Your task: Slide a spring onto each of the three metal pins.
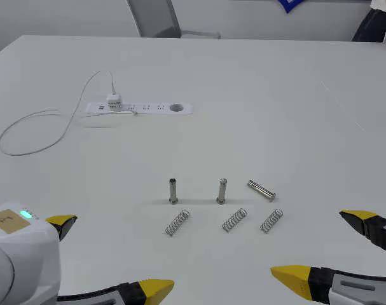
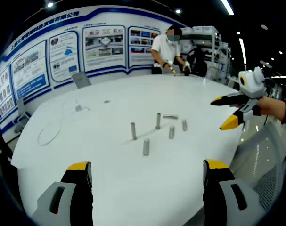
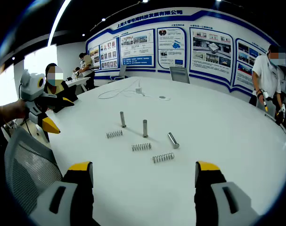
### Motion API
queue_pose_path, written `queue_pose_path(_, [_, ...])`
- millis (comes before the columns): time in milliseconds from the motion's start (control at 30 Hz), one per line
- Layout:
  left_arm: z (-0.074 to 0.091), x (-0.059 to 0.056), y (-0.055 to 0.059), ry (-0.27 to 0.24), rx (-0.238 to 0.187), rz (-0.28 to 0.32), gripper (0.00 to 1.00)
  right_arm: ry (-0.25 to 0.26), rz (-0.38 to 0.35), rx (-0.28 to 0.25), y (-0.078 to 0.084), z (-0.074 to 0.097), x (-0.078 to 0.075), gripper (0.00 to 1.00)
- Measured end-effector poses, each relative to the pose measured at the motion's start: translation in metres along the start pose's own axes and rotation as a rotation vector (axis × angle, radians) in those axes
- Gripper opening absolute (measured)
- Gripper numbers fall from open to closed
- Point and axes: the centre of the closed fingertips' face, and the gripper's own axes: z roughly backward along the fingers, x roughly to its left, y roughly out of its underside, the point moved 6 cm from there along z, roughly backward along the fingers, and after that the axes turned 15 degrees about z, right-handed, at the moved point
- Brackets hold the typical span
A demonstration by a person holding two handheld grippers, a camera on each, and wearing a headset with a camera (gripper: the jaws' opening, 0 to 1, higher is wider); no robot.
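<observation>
White table [image 1: 256,95], pins [image 1: 173,190] — head view: power strip [image 1: 139,108]; gripper views: posters [image 3: 173,40].

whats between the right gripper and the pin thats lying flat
One spring, just short of the lying pin; the rest from the right gripper is bare table, as the right gripper view shows.

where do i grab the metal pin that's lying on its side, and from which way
Grip the lying silver metal pin across mid-shaft, coming straight down from above. It lies flat on the white table at a diagonal, so turn the jaws to straddle it crosswise. The open right gripper looks the nearer one.
</observation>
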Motion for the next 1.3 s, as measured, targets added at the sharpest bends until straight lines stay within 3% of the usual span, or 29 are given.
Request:
queue_pose_path(767, [-0.0071,0.0003,-0.0001,0.005,0.03,-0.022,0.99,-0.028,0.047,0.052,0.0093,-0.0063,0.0073,0.87])
queue_pose_path(1300, [-0.0084,0.0018,-0.0019,-0.003,0.022,-0.009,0.97,-0.026,0.035,0.041,0.0053,-0.0077,-0.0002,0.77])
